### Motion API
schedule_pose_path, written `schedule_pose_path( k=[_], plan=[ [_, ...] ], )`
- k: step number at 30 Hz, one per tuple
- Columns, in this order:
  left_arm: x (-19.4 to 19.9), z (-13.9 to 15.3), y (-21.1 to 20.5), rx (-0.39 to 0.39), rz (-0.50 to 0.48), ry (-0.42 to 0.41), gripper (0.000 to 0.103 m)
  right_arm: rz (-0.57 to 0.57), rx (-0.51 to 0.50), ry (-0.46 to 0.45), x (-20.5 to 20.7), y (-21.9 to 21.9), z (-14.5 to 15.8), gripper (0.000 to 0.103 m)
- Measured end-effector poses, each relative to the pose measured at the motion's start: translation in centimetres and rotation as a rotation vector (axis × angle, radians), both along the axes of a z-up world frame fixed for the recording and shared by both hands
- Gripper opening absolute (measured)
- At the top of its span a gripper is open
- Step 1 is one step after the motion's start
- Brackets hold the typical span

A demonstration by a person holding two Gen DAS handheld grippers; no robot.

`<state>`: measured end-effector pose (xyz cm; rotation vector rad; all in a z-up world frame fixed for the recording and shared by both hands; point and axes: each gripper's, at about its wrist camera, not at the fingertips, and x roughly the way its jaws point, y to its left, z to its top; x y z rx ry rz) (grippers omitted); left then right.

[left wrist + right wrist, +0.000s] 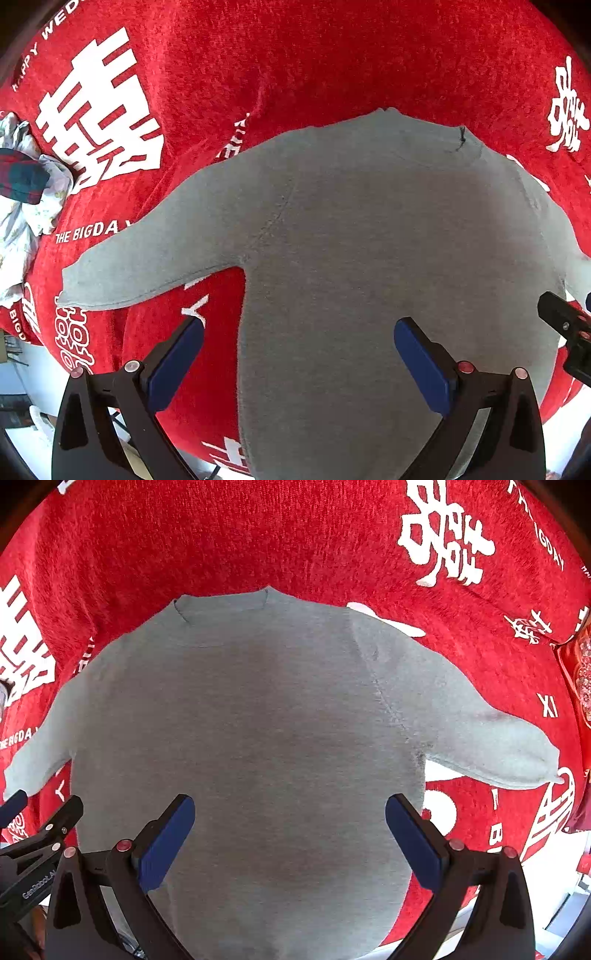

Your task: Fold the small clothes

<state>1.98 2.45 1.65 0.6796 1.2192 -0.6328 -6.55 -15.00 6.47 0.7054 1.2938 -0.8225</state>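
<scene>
Red cloth [332, 55] printed with white characters covers the surface, and a grey sweater [369, 258] lies flat on it, sleeves spread to both sides, neck away from the cameras. Over its lower part the left gripper [298, 354] and right gripper [290, 830] hover with jaws wide apart, holding nothing. Crumpled clothes [26, 192] sit at the cloth's left edge

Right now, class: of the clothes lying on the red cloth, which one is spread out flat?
The plain grey long-sleeved jumper, sleeves out sideways. The other clothes, the crumpled pile with a dark plaid piece, lie bunched at the cloth's edge.
</scene>
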Motion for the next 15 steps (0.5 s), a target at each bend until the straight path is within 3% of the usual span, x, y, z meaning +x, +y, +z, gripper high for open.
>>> schedule_pose_path(
  k=[15],
  plan=[
    [0.09,-0.35,-0.17,0.002,0.007,0.012,0.103,0.005,0.002,-0.001,0.15,-0.13,-0.09,0.103]
  ],
)
